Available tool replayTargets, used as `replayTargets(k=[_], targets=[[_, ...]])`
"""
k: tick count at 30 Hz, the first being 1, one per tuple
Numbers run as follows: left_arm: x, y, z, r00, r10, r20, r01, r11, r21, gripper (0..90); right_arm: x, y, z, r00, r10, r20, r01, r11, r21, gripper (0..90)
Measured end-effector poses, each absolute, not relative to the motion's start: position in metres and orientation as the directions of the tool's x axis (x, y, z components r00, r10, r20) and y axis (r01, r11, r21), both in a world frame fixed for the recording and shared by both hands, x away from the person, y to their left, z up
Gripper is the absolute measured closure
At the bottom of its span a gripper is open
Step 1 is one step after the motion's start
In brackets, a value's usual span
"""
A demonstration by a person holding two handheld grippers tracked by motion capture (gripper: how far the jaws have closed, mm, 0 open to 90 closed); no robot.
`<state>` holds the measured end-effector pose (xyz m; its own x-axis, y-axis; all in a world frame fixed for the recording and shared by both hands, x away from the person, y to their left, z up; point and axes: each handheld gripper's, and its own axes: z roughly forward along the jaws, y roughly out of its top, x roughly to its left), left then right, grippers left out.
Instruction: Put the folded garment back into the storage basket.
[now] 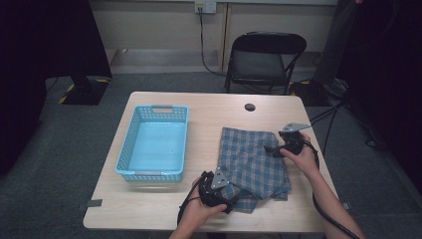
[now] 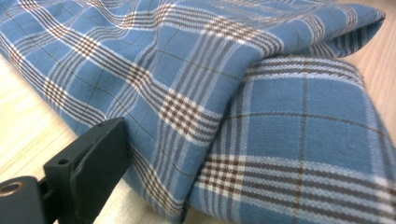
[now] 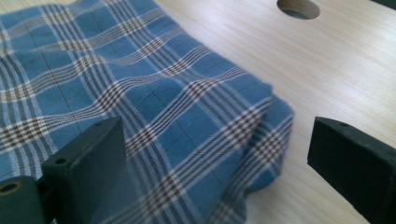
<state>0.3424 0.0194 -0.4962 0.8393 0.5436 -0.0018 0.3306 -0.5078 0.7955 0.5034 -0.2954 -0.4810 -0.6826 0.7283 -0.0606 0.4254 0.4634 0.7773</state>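
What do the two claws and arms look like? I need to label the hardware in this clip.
Both claws, left and right, are black with blocky jaws and a grey three-cornered plate on top. A black cable trails from the right one. The forearms are bare, no sleeves.

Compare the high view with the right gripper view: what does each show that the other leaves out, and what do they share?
High view alone: the blue basket, the folding chair, both hands, and the left gripper at the cloth's near edge. Right gripper view alone: its own jaws standing open around a folded corner, with the weave close up. Shared: the plaid cloth, the wooden table and its round hole.
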Motion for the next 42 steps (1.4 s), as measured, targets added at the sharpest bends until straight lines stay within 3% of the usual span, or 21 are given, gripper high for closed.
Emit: replayTargets(k=[6, 11, 19, 24, 26, 29, 37, 42], targets=[[0.346, 0.020, -0.499, 0.842, 0.539, 0.013, 0.322, -0.522, 0.790, 5.1, 0.508, -0.291, -0.491, -0.691, 0.720, -0.065, 0.436, 0.486, 0.757, 5.7], [0.350, 0.021, -0.501, 0.844, 0.537, 0.016, 0.322, -0.528, 0.786, 10.2, 0.509, -0.293, -0.495, -0.701, 0.713, -0.032, 0.452, 0.478, 0.753, 14.3], [0.351, 0.025, -0.501, 0.840, 0.540, 0.041, 0.312, -0.544, 0.779, 25.7, 0.507, -0.295, -0.497, -0.730, 0.683, -0.002, 0.442, 0.475, 0.761, 27.8], [0.350, 0.028, -0.501, 0.829, 0.557, 0.043, 0.318, -0.533, 0.784, 42.2, 0.503, -0.294, -0.496, -0.735, 0.678, 0.030, 0.457, 0.462, 0.760, 43.2], [0.350, 0.028, -0.501, 0.825, 0.564, 0.039, 0.327, -0.533, 0.781, 45.3, 0.503, -0.293, -0.496, -0.734, 0.679, 0.035, 0.461, 0.459, 0.759, 45.9], [0.348, 0.027, -0.499, 0.809, 0.587, 0.022, 0.363, -0.530, 0.766, 50.2, 0.499, -0.290, -0.494, -0.744, 0.668, 0.003, 0.433, 0.478, 0.764, 58.9], [0.348, 0.026, -0.491, 0.802, 0.596, 0.032, 0.377, -0.548, 0.747, 69.5, 0.491, -0.283, -0.491, -0.741, 0.663, -0.108, 0.370, 0.537, 0.758, 70.8], [0.347, 0.025, -0.485, 0.809, 0.587, 0.023, 0.372, -0.543, 0.753, 73.9, 0.490, -0.286, -0.488, -0.726, 0.682, -0.082, 0.377, 0.496, 0.782, 74.0]])
